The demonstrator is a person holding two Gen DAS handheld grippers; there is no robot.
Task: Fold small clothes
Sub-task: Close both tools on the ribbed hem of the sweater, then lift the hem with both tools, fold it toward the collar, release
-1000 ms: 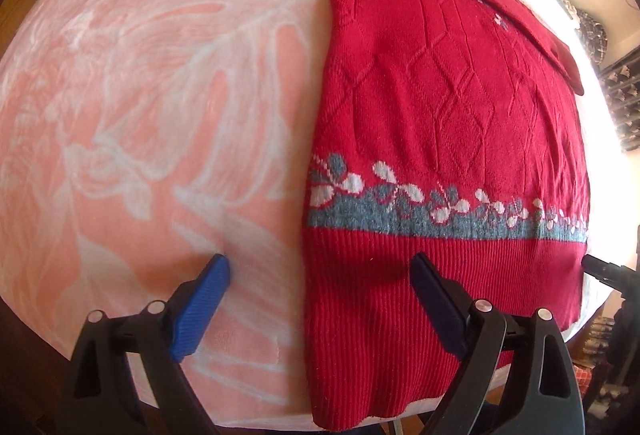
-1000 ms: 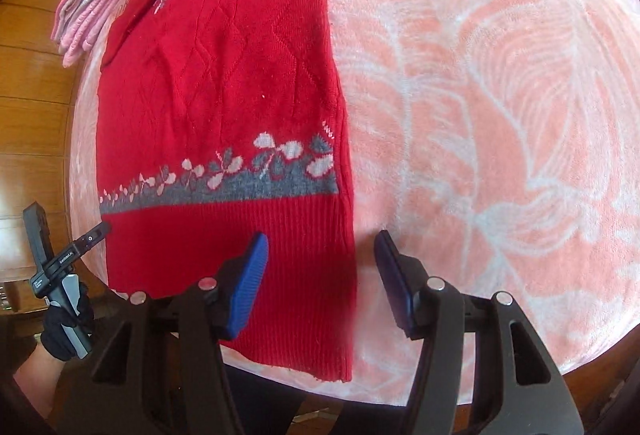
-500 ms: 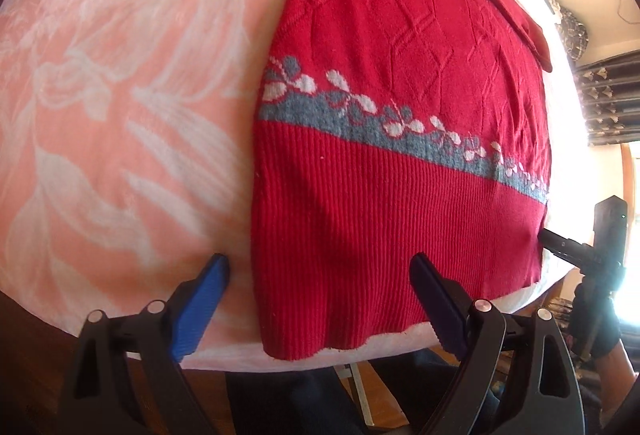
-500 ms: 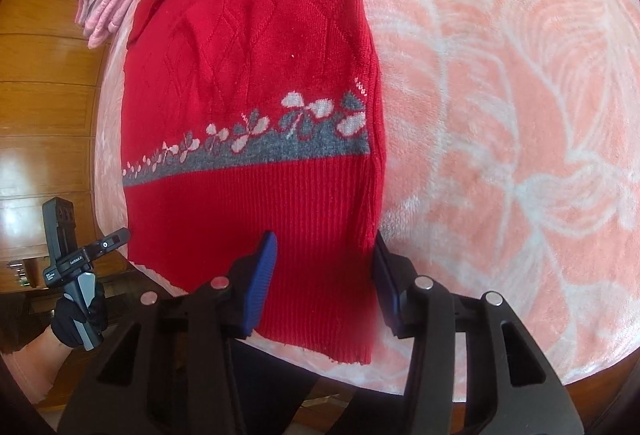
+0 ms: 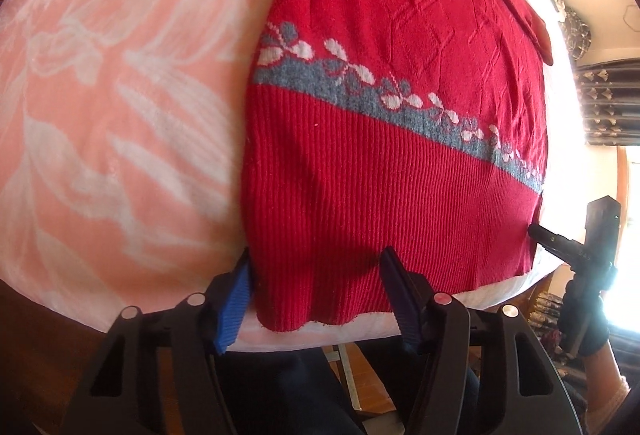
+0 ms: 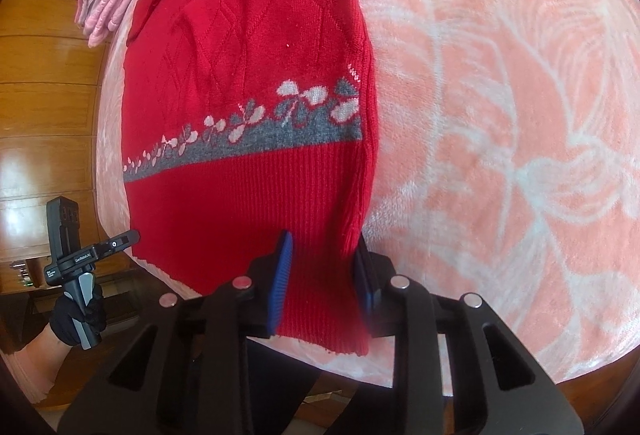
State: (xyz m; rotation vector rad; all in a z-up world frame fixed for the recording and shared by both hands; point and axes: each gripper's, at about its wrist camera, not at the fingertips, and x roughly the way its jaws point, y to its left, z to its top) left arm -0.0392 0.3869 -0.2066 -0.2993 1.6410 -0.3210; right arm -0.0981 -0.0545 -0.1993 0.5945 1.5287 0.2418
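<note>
Ribbed knit red sweater (image 5: 380,195), fluffy matt blanket (image 5: 120,115), glossy wood wall (image 6: 48,75)

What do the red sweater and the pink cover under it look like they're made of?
Red sweater: knitted yarn, likely wool or acrylic; ribbed hem, raised diamond pattern, matte. Pink cover: plush fleece or terry-like fabric; fuzzy nap, soft white leaf pattern. Exact fibres can't be told.

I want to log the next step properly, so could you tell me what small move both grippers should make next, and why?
Probably close both grippers on the hem. The left gripper and right gripper are open, each straddling a bottom corner of the sweater, whose ribbed hem lies between the pads. The sweater lies flat on the blanket, so pinching both corners would allow lifting the hem toward the collar.
</note>
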